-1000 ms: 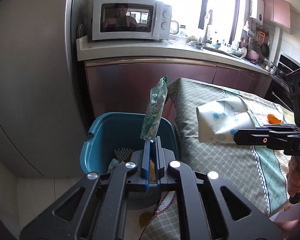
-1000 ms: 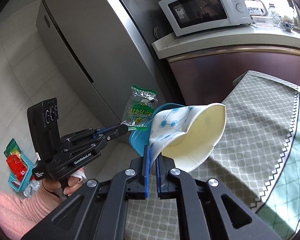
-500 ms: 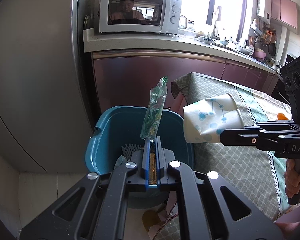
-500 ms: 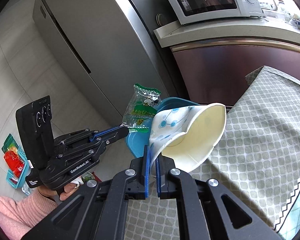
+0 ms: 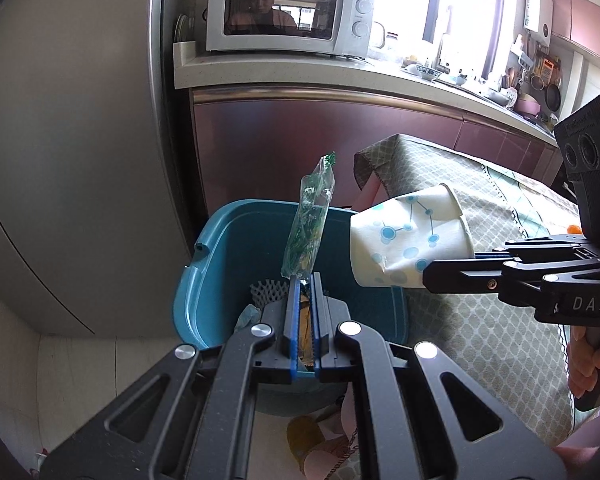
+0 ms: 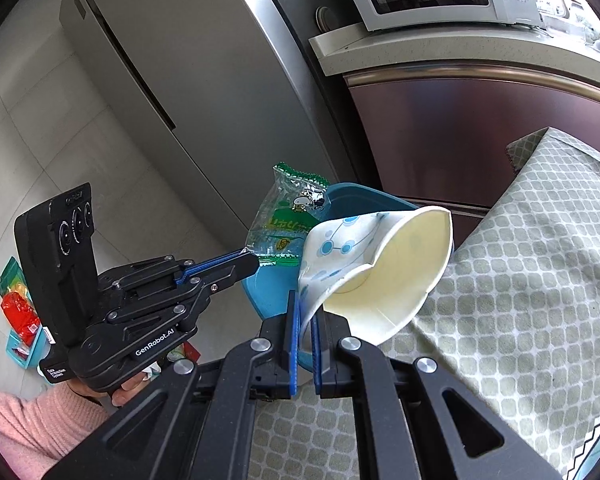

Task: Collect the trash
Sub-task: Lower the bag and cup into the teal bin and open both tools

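Beyond the jaws, a white microwave (image 5: 288, 10) sits on the bench (image 5: 300, 72), a grey fridge (image 5: 72, 140) left of it, maroon cupboards (image 5: 280, 148) below.

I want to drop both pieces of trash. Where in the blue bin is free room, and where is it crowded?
The blue plastic bin is bare along its far wall and left side, under the clear green snack wrapper. Its near side is crowded: white foam netting and other scraps lie there. The crushed dotted paper cup hangs over the right rim, beside the chequered tablecloth.
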`<state>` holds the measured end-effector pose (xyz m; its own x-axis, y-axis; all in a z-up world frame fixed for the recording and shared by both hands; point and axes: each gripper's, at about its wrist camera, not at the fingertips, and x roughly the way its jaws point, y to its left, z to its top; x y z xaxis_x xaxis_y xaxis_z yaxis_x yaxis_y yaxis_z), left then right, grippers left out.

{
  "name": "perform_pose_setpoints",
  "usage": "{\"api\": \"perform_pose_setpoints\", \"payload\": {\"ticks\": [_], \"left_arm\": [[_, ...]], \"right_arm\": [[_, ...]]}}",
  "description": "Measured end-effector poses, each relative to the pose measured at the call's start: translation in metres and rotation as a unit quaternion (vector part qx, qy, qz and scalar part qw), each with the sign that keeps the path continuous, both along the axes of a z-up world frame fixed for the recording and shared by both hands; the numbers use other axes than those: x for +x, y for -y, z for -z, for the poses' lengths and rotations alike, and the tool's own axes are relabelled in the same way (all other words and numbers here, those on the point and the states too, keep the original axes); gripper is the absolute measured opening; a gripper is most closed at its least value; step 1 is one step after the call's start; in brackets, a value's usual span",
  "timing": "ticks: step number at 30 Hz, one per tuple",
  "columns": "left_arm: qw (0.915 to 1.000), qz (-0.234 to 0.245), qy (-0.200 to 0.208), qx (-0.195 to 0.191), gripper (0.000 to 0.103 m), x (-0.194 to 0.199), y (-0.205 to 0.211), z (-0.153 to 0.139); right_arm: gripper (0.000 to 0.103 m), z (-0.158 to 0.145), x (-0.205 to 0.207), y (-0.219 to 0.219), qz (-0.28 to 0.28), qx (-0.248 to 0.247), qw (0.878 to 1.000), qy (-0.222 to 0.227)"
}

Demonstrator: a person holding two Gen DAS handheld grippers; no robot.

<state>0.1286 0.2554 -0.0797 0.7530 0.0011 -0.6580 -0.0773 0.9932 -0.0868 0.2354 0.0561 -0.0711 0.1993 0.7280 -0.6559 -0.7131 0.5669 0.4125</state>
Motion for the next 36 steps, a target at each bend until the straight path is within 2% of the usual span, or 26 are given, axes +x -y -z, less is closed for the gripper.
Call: {"api": "perform_pose_setpoints", "payload": {"ticks": [17, 27, 36], "left_arm": [[0.9998, -0.012, -0.018, -0.003, 0.005, 0.014, -0.002, 0.016], [0.9991, -0.011, -0.039, -0.014, 0.007, 0.030, -0.004, 0.029], [0.9986, -0.004, -0.050, -0.020, 0.007, 0.034, 0.000, 0.040]], "right_arm": [[0.005, 0.013, 0.023, -0.028, -0.004, -0.025, 1.000, -0.008], [0.011, 0.023, 0.035, -0.044, 0.005, -0.048, 0.999, -0.006], [0.011, 0.026, 0.038, -0.043, 0.009, -0.042, 0.999, -0.007]]}}
